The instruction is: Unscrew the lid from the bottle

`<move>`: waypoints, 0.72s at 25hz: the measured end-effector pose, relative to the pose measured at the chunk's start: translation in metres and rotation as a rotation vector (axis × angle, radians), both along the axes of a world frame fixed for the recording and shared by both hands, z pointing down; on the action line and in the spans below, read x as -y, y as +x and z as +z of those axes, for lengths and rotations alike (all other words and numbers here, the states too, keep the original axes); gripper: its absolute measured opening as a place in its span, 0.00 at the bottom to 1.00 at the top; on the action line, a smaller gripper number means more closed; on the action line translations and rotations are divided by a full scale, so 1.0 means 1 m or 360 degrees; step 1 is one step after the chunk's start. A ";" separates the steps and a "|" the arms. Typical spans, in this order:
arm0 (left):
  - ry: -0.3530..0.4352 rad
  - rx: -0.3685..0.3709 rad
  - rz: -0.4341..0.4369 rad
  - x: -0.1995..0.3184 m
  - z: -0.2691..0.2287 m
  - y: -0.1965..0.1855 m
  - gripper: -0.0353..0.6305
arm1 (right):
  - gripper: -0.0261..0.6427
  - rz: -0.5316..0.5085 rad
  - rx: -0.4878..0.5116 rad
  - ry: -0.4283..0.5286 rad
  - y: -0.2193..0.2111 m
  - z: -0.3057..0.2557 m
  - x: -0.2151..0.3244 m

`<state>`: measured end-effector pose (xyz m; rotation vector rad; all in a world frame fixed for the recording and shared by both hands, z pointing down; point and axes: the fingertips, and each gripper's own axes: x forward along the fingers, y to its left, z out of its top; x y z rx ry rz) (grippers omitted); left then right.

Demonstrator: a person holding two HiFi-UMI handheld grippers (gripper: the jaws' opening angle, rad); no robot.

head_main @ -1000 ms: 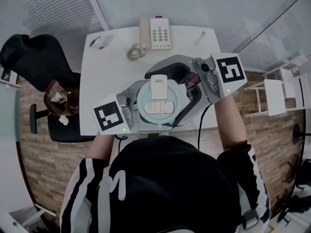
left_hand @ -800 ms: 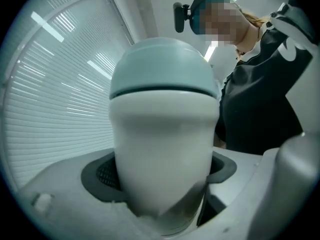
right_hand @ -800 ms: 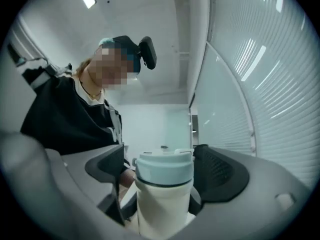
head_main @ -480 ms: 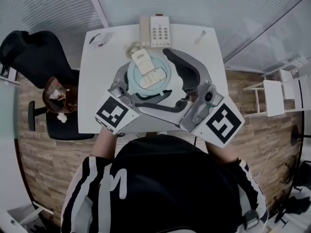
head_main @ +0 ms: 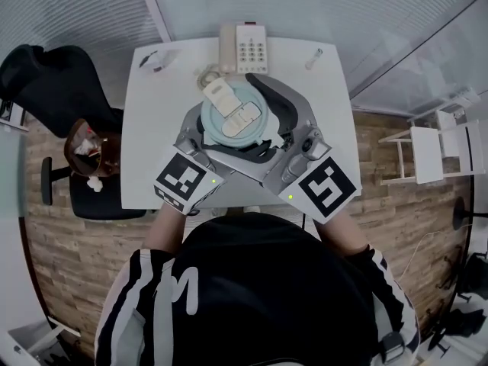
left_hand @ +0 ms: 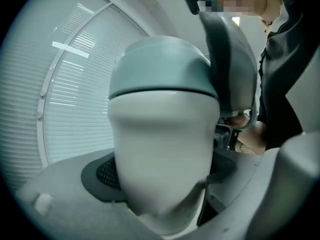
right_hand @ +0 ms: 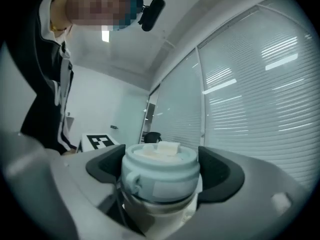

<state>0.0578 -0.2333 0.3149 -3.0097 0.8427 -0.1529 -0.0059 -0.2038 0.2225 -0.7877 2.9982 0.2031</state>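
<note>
Two grippers, both loaded: the left gripper point(left_hand: 164, 171) has its jaws closed on the white bottle point(left_hand: 160, 139), and the right gripper point(right_hand: 164, 169) is clamped on the pale teal lid point(head_main: 232, 117). The bottle sits high over the table point(head_main: 145, 128), at 6 o'clock of the phone point(head_main: 245, 49). Big swing just now! The right gripper has come round from 2 o'clock of the lid to 5 o'clock, and the lid's flap has turned from 12 towards 11. That looks like a twist going in, but the lid is still seated, so more turns are likely needed.
</note>
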 end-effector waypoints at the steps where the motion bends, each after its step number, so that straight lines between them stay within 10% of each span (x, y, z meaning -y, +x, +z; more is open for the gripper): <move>1: -0.0002 0.0004 0.0058 -0.004 0.000 0.000 0.72 | 0.71 -0.0084 -0.0010 -0.0017 -0.001 0.001 -0.004; 9: -0.0051 0.0104 0.0744 -0.069 -0.004 0.010 0.72 | 0.71 -0.1001 0.0007 -0.0057 0.005 -0.004 -0.059; 18: -0.0070 0.0076 0.0940 -0.088 -0.011 0.016 0.72 | 0.71 -0.1322 0.0129 -0.0062 0.013 -0.018 -0.075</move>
